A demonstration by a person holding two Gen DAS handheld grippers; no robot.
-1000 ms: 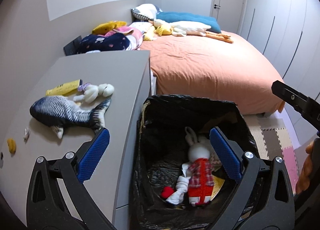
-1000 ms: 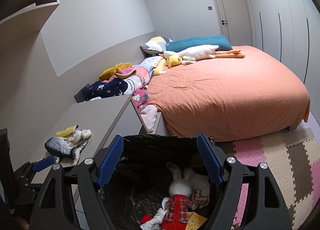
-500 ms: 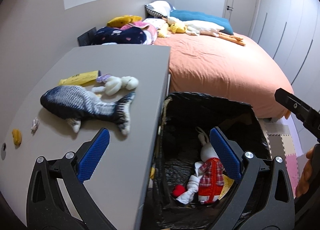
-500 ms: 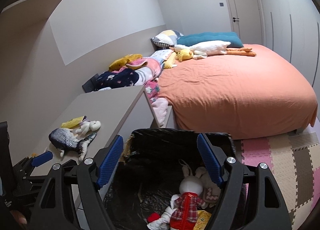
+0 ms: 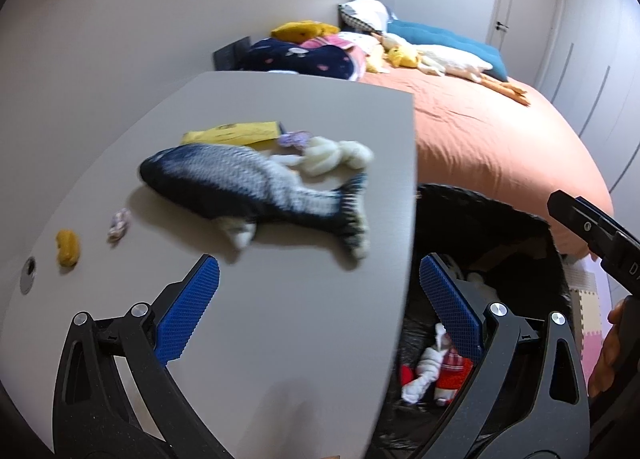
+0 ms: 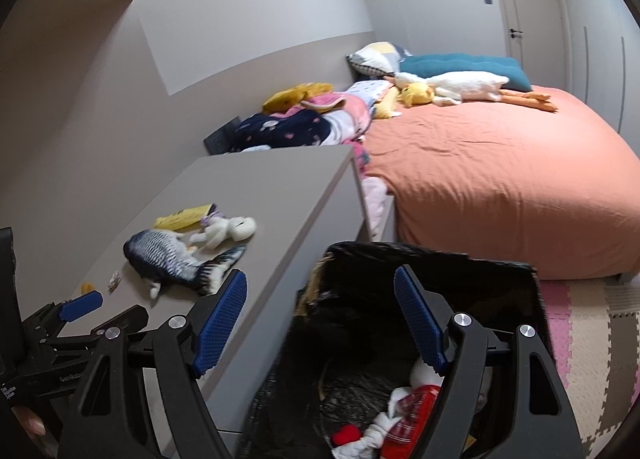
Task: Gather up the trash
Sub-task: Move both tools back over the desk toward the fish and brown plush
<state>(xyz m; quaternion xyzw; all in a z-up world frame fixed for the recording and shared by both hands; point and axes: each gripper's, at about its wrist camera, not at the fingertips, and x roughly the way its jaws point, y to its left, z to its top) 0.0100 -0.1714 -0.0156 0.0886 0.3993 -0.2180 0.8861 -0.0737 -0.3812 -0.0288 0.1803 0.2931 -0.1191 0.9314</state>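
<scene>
A blue-and-white plush fish [image 5: 256, 195] [image 6: 172, 259] lies on the grey desk [image 5: 288, 339] [image 6: 276, 195], with a small white plush rabbit [image 5: 332, 155] [image 6: 226, 231] and a yellow packet [image 5: 232, 133] [image 6: 184, 217] just behind it. A bin with a black liner [image 5: 496, 219] [image 6: 432, 259] stands beside the desk, holding a plush rabbit in red plaid [image 6: 408, 407]. My left gripper [image 5: 316, 311] is open and empty above the desk's near edge, short of the fish. My right gripper [image 6: 320, 327] is open and empty over the bin's left rim.
Two small scraps, one yellow [image 5: 67, 247] and one pale [image 5: 119, 224], lie left of the fish. A bed with an orange cover [image 6: 500, 179] carries pillows, clothes and plush toys. Foam floor mats [image 6: 592, 339] lie to the right.
My left gripper has swung left from over the bin to over the desk, nearer the fish. My right gripper has shifted left as well. Both stay open.
</scene>
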